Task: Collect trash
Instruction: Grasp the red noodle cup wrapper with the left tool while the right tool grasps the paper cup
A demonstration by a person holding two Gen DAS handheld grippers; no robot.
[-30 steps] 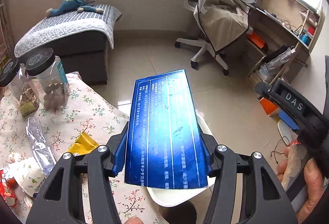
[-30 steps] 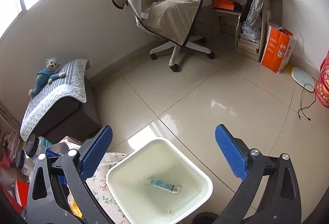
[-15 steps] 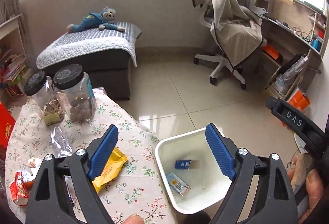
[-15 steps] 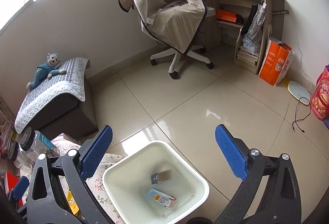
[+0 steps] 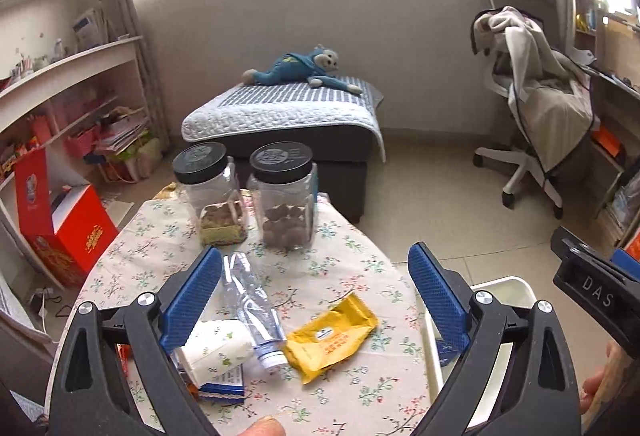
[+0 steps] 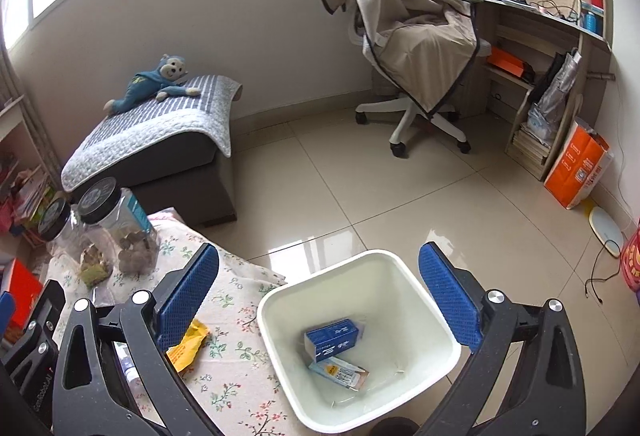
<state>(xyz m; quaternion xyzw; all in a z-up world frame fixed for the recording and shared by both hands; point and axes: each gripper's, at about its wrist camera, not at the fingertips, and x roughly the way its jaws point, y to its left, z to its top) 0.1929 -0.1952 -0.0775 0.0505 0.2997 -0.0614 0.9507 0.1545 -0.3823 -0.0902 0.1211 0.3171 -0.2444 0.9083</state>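
On the bench (image 5: 340, 260), the tube (image 5: 216, 350), crushed bottle (image 5: 252, 306) and yellow wrapper (image 5: 332, 336) lay close together under the left claw (image 5: 316, 300), whose jaws had just been opening and stood wide and empty. The right claw (image 6: 320, 300) gaped empty over the bin (image 6: 416, 276), where the blue box (image 6: 332, 336) lay. A careless pinch might catch two pieces or knock the jars (image 5: 284, 208).

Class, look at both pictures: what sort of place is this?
Probably a lived-in study or bedroom at home: a blue plush monkey on a quilted daybed, a blanket-draped white swivel chair, and a cluttered wooden desk.
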